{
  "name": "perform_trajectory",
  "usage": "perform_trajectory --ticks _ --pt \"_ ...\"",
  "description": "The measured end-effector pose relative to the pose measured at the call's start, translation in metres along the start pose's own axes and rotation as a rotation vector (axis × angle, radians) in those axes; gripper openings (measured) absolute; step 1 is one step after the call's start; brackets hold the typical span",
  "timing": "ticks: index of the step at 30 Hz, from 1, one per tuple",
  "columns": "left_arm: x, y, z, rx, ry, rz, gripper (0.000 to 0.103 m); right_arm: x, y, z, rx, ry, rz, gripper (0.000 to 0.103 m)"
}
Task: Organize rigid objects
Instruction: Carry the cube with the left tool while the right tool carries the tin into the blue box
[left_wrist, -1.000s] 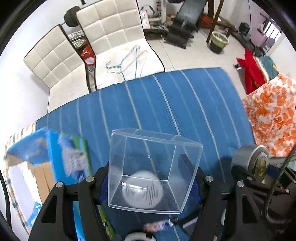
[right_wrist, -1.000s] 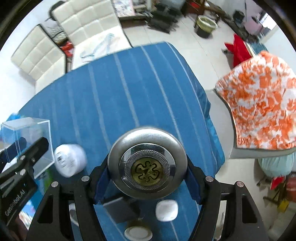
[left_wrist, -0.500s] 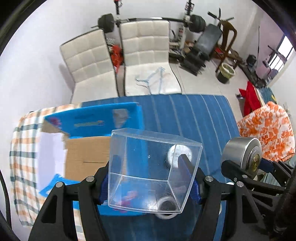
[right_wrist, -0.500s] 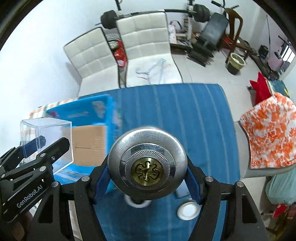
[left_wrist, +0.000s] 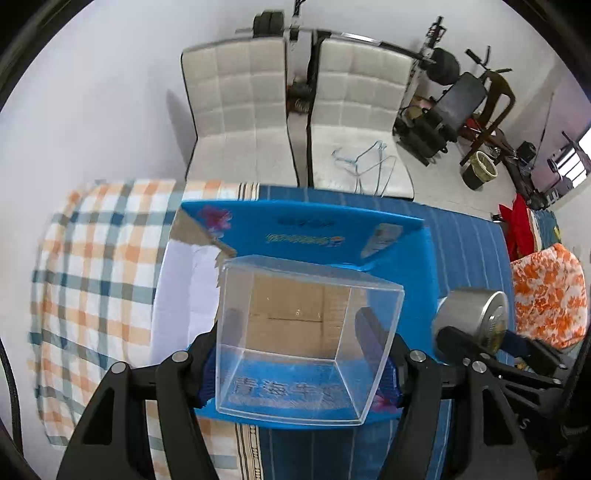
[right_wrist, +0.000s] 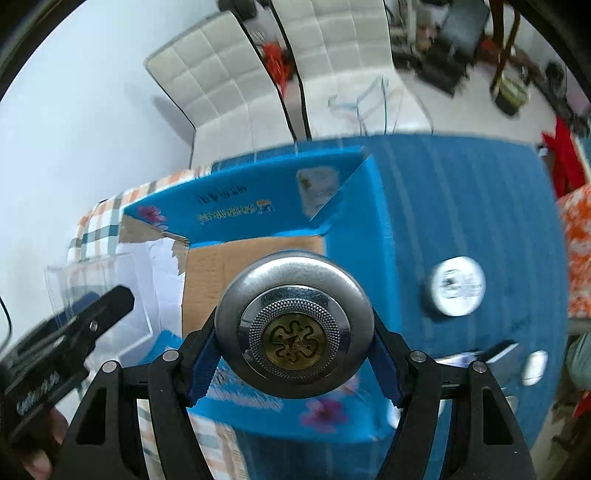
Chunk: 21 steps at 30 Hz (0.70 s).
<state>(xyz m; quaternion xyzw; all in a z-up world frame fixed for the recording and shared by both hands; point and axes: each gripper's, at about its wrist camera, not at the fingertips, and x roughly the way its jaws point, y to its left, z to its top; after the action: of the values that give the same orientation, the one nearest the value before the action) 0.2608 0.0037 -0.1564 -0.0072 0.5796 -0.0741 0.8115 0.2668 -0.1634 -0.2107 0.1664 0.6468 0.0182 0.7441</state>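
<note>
Left wrist view: the left gripper (left_wrist: 306, 354) pinches a clear plastic box (left_wrist: 306, 339) between its two fingers, one pad pressed on each side wall. Directly below and ahead of it lies an open cardboard carton (left_wrist: 295, 306) with blue printed flaps, brown inside. To the gripper's right, the round metal tin (left_wrist: 471, 321) appears edge-on, held by the other tool. Left of the carton spreads a checked orange and blue cloth (left_wrist: 96, 266). Two white padded chairs (left_wrist: 240, 110) stand beyond.

Right wrist view: the right gripper (right_wrist: 295, 343) clamps the metal tin (right_wrist: 295, 328) by its sides, lid facing the camera, with a brass-coloured emblem at its centre. It hangs above the carton (right_wrist: 251, 266). This view alone shows small items on the blue striped tablecloth (right_wrist: 461, 192) to the gripper's right: a round white container (right_wrist: 458, 286), a small white rounded case (right_wrist: 533, 367) and a dark flat object (right_wrist: 502, 352), blurred. At far left, the left gripper (right_wrist: 74, 332) and clear box (right_wrist: 92, 280) appear, smeared by motion.
</note>
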Motion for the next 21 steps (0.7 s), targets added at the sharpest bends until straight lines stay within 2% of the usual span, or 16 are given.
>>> perform_trajectory --ticks 4,12,17,18,21 --pt "0.044 0.033 0.015 -0.043 0.078 -0.036 0.065 0.055 0.01 0.022 0.016 0.043 -0.044 0.073" --pt "0.124 0.06 0.026 -0.119 0.219 -0.135 0.065 0.126 0.014 0.039 0.041 0.137 -0.132 0.074" --pt "0.155 0.068 0.02 -0.145 0.281 -0.137 0.065 0.137 0.021 0.041 0.025 0.162 -0.144 0.075" --pt "0.158 0.068 0.018 -0.149 0.289 -0.142 0.065 0.135 0.02 0.042 0.037 0.165 -0.131 0.08" --pt "0.163 0.068 0.015 -0.153 0.308 -0.16 0.065 0.125 0.017 0.044 0.066 0.156 -0.126 0.082"
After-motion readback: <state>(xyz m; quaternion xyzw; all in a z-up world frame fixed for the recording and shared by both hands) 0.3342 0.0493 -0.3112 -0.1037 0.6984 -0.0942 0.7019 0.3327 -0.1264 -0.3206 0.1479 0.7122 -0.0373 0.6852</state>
